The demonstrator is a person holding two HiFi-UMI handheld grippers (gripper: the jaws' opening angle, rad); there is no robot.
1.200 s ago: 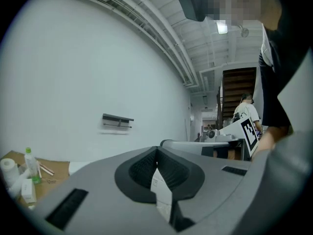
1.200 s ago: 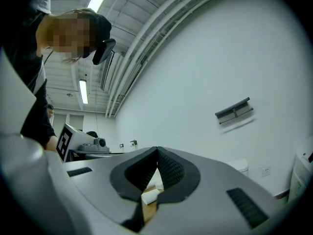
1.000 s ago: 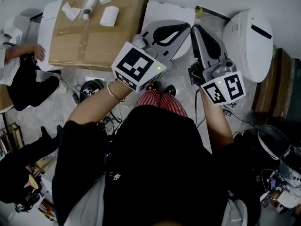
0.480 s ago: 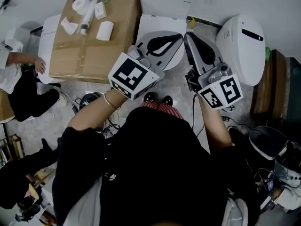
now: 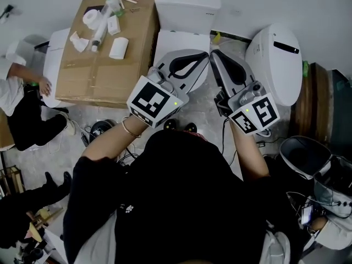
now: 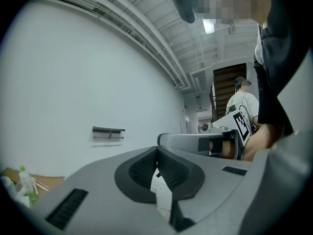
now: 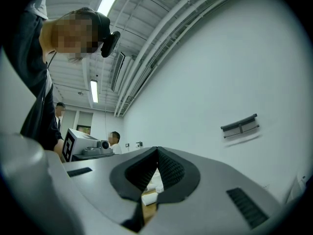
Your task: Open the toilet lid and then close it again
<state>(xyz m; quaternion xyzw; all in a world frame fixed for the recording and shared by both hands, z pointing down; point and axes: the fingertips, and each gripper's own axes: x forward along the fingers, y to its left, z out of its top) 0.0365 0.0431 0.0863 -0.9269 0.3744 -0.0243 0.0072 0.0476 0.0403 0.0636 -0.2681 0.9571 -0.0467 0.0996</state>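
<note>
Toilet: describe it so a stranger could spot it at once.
Start at the big cardboard box; the toilet stands just right of it. Unlike the rounded white unit further right, it has a boxy tank behind a flat lid.

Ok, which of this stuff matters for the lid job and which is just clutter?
Job: toilet lid, left gripper, right gripper.
Lying about: cardboard box, tissue roll, bin, white unit at right.

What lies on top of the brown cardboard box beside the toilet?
A white paper roll, a green-capped bottle and small white packs; the closed brown cardboard box hides its contents.
</note>
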